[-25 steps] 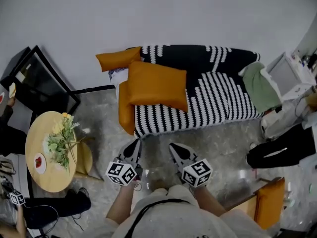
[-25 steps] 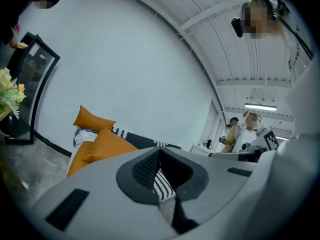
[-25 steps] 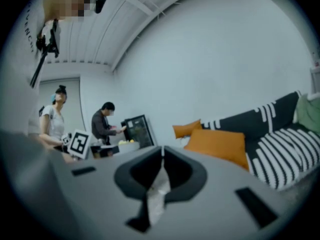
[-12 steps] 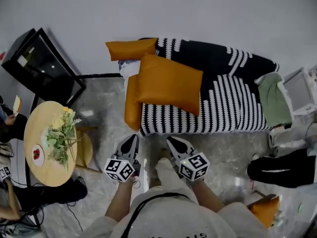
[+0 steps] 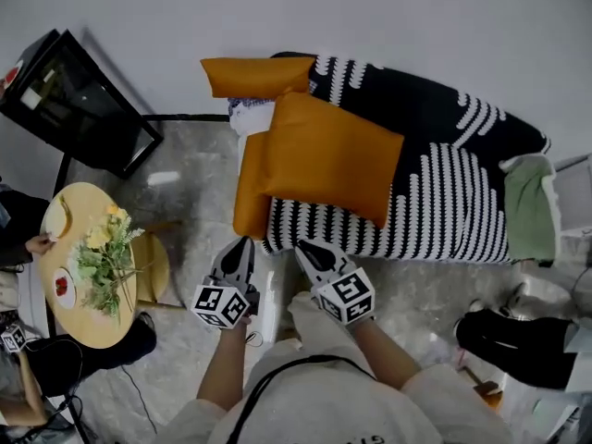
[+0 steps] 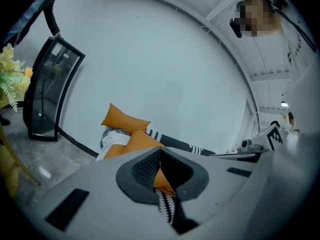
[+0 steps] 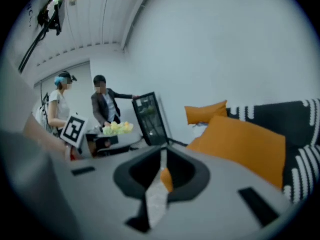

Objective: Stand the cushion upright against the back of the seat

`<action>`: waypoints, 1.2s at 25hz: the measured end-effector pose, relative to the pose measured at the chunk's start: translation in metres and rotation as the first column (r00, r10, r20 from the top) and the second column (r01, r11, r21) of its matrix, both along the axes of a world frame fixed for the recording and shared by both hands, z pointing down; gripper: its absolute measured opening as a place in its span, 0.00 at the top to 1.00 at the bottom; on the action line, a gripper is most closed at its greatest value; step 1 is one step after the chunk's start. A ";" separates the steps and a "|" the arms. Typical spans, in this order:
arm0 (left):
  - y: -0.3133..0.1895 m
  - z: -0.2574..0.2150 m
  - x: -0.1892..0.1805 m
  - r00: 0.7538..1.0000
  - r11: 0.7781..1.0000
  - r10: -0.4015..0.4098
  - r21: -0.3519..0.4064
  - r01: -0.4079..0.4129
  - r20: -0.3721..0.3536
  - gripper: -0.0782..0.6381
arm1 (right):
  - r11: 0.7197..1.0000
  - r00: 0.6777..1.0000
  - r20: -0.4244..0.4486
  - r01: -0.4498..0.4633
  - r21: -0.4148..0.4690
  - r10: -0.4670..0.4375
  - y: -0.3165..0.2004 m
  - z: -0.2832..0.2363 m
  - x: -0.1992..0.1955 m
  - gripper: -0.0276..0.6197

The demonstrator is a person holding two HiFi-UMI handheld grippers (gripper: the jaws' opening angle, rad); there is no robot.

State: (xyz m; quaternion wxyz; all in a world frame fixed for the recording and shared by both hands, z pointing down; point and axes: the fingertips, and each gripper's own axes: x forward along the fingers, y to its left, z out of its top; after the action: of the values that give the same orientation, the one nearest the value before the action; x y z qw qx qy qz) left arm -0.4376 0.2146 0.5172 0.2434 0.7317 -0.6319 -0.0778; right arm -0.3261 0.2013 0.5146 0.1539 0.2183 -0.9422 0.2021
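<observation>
The left gripper has its 2 jaws pressed together with nothing between them. In its own view the tips meet in a thin line, and only orange fabric and stripes farther off show through the gap behind them. The right gripper is the same, jaws closed on nothing. The 2 grippers sit side by side, each held in 1 of the person's hands, over the grey marbled floor. Both point at the front left corner of the sofa and touch neither it nor any cushion.

Just ahead of them the large orange cushion lies slanted across the left part of the black-and-white striped seat. It is not upright, and its lower corner reaches toward the seat's front edge. A narrow orange cushion stands on edge against the sofa's left end, right beside the large one. A 3rd orange cushion rests higher up at the back left corner by the white wall. A green cloth lies at the sofa's right end.

Well to the left stands a round wooden table with yellow flowers and a small plate. Beyond it a black glass-fronted cabinet stands against the wall. At the right, someone's legs in black trousers stretch over the floor.
</observation>
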 end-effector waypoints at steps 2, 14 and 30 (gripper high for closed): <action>-0.008 0.012 -0.006 0.999 0.999 -0.031 -0.023 0.031 -0.009 0.85 | 1.000 1.000 -0.011 0.011 -0.025 -0.011 -0.014 0.012 -0.006 0.92; -0.041 0.089 -0.034 0.993 0.988 -0.110 -0.104 0.115 0.048 0.84 | 0.998 0.999 -0.051 0.003 -0.067 -0.007 -0.051 0.074 -0.031 0.78; -0.116 0.204 -0.050 0.977 0.960 0.077 -0.280 -0.019 0.197 0.60 | 0.985 0.998 -0.017 -0.056 -0.161 0.054 -0.078 0.107 -0.033 0.78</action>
State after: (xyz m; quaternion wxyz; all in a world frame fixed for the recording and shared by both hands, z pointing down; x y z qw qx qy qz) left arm -0.4879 0.0985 0.7214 0.2780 0.7098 -0.6405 0.0933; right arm -0.3595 0.1236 0.6215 0.1714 0.2324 -0.9154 0.2804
